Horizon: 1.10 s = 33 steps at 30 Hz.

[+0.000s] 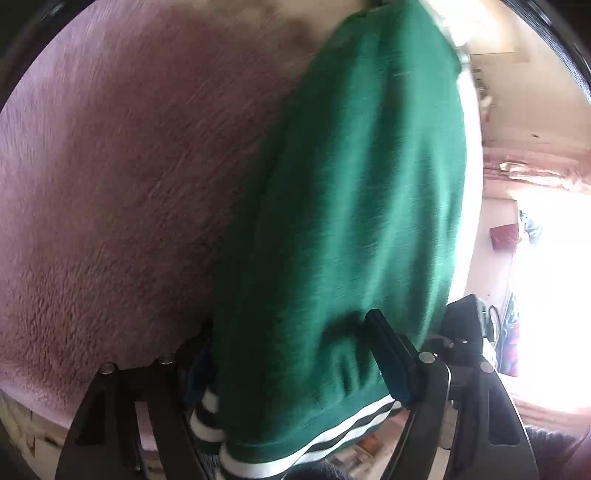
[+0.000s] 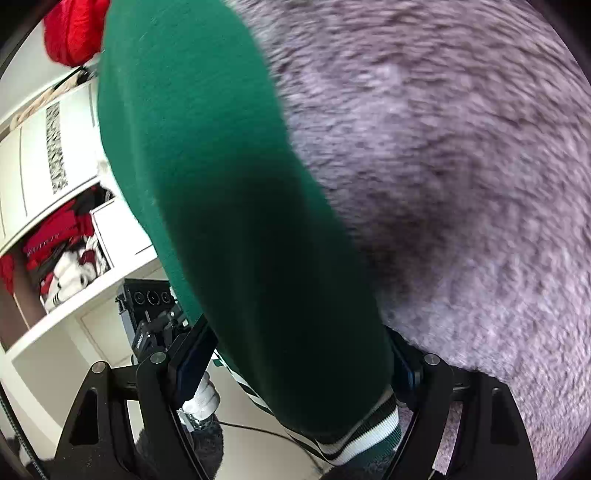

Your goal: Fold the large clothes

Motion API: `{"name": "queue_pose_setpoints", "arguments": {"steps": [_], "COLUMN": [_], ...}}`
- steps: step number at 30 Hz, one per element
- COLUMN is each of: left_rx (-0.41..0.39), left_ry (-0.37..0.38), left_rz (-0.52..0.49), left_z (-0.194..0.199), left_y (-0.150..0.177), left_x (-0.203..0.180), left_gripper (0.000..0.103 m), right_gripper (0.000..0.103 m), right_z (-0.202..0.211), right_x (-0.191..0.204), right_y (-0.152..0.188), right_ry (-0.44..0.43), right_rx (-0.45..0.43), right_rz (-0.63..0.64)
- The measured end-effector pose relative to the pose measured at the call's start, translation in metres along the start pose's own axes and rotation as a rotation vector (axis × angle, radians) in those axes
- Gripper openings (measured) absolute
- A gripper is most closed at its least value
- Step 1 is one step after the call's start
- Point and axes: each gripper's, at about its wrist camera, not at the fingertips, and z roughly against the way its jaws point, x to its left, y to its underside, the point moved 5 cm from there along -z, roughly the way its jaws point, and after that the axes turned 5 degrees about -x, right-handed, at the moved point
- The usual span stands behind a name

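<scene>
Left wrist view, from the left edge: fuzzy mauve-pink fleece blanket (image 1: 110,184) filling the whole left half, blurred by motion. Lower left, black finger (image 1: 192,365) of the left gripper (image 1: 295,362), mostly hidden behind cloth. Centre: dark green knit garment with a white-and-green striped ribbed hem (image 1: 351,206), draped upward from the gripper and lying across the blanket, hem end nearest the camera. Both fingers of the left gripper pressed against the fabric from either side, pinching it near the hem. Far right: overexposed room, pink wall and a bright window (image 1: 546,266), details too washed out to tell.

Right wrist view, from the left edge: white open shelving (image 2: 48,206) stuffed with red, white and black clothes (image 2: 66,254), a red bundle (image 2: 74,29) up top. Below the shelves, a black device with round dials (image 2: 147,299). Centre: same dark green knit garment (image 2: 221,184), running up and left from the right gripper (image 2: 295,365). Black fingers clamped on the cloth just above the striped hem, one pad (image 2: 192,365) visible left of the fabric, the other right. Right half: fleece blanket (image 2: 461,184), greyish-lilac here, under the garment.
</scene>
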Motion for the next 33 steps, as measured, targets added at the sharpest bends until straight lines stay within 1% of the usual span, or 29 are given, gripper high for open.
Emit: {"name": "queue_pose_setpoints", "arguments": {"steps": [1, 2, 3, 5, 7, 10, 11, 13, 14, 16, 17, 18, 20, 21, 22, 23, 24, 25, 27, 29, 30, 31, 33], "left_rx": [-0.015, -0.027, -0.036, -0.054, -0.066, -0.102, -0.108, -0.122, -0.126, -0.128, -0.130, -0.141, -0.152, -0.167, -0.175, -0.192, -0.204, -0.213, -0.221, -0.230, -0.220, -0.216, -0.168], "left_ry": [-0.014, -0.012, -0.004, 0.031, 0.055, 0.098, 0.110, 0.114, 0.130, 0.132, 0.149, 0.154, 0.183, 0.200, 0.218, 0.229, 0.230, 0.230, 0.243, 0.238, 0.235, 0.218, 0.172], "left_rz": [-0.029, -0.043, -0.036, 0.002, 0.018, 0.020, 0.018, 0.010, 0.014, -0.002, -0.022, -0.046, -0.077, -0.094, -0.110, -0.136, -0.161, -0.183, -0.191, -0.195, -0.194, -0.197, -0.179], "left_z": [0.003, 0.007, 0.010, 0.023, 0.038, 0.074, 0.088, 0.111, 0.122, 0.136, 0.141, 0.142, 0.141, 0.139, 0.138, 0.138, 0.141, 0.138, 0.132, 0.125, 0.112, 0.106, 0.070], "left_y": [0.004, 0.004, 0.003, 0.001, 0.002, 0.004, 0.006, 0.002, -0.003, -0.015, -0.025, -0.040, -0.075, -0.101, -0.121, -0.141, -0.158, -0.184, -0.225, -0.258, -0.284, -0.296, -0.332], "left_x": [-0.006, -0.011, -0.014, -0.022, -0.026, -0.050, -0.051, -0.071, -0.081, -0.090, -0.094, -0.106, -0.122, -0.134, -0.142, -0.150, -0.155, -0.167, -0.186, -0.193, -0.198, -0.191, -0.188], "left_gripper": [0.035, 0.029, 0.024, 0.022, 0.020, 0.019, 0.019, 0.019, 0.019, 0.019, 0.019, 0.019, 0.019, 0.019, 0.019, 0.019, 0.019, 0.020, 0.020, 0.020, 0.020, 0.020, 0.020], "right_gripper": [0.061, 0.036, 0.033, 0.026, 0.023, 0.022, 0.022, 0.022, 0.022, 0.022, 0.022, 0.021, 0.021, 0.021, 0.021, 0.021, 0.021, 0.021, 0.021, 0.021, 0.021, 0.021, 0.021], "right_z": [0.000, 0.000, -0.004, 0.006, 0.022, 0.040, 0.047, 0.060, 0.067, 0.077, 0.084, 0.090, 0.101, 0.111, 0.118, 0.127, 0.143, 0.149, 0.158, 0.159, 0.164, 0.164, 0.159], "right_x": [0.001, 0.002, 0.004, 0.009, 0.021, 0.055, 0.069, 0.094, 0.108, 0.134, 0.145, 0.158, 0.186, 0.196, 0.212, 0.226, 0.241, 0.256, 0.291, 0.319, 0.322, 0.327, 0.322], "right_y": [-0.002, -0.001, -0.001, -0.005, 0.005, 0.031, 0.038, 0.050, 0.056, 0.055, 0.051, 0.044, 0.019, 0.007, -0.012, -0.033, -0.065, -0.085, -0.137, -0.190, -0.213, -0.238, -0.285], "right_ry": [-0.011, -0.045, -0.047, -0.066, -0.096, -0.148, -0.159, -0.168, -0.178, -0.202, -0.208, -0.210, -0.205, -0.209, -0.217, -0.230, -0.237, -0.246, -0.254, -0.260, -0.256, -0.252, -0.235], "right_rx": [-0.005, -0.014, -0.021, -0.038, -0.049, -0.049, -0.040, -0.019, -0.009, -0.006, -0.009, -0.020, -0.054, -0.070, -0.099, -0.124, -0.149, -0.173, -0.212, -0.239, -0.250, -0.260, -0.263], "right_rz": [-0.003, -0.025, -0.041, -0.050, -0.069, -0.068, -0.063, -0.051, -0.062, -0.080, -0.078, -0.058, -0.021, -0.013, 0.000, 0.024, 0.039, 0.049, 0.088, 0.095, 0.092, 0.078, 0.052]}}
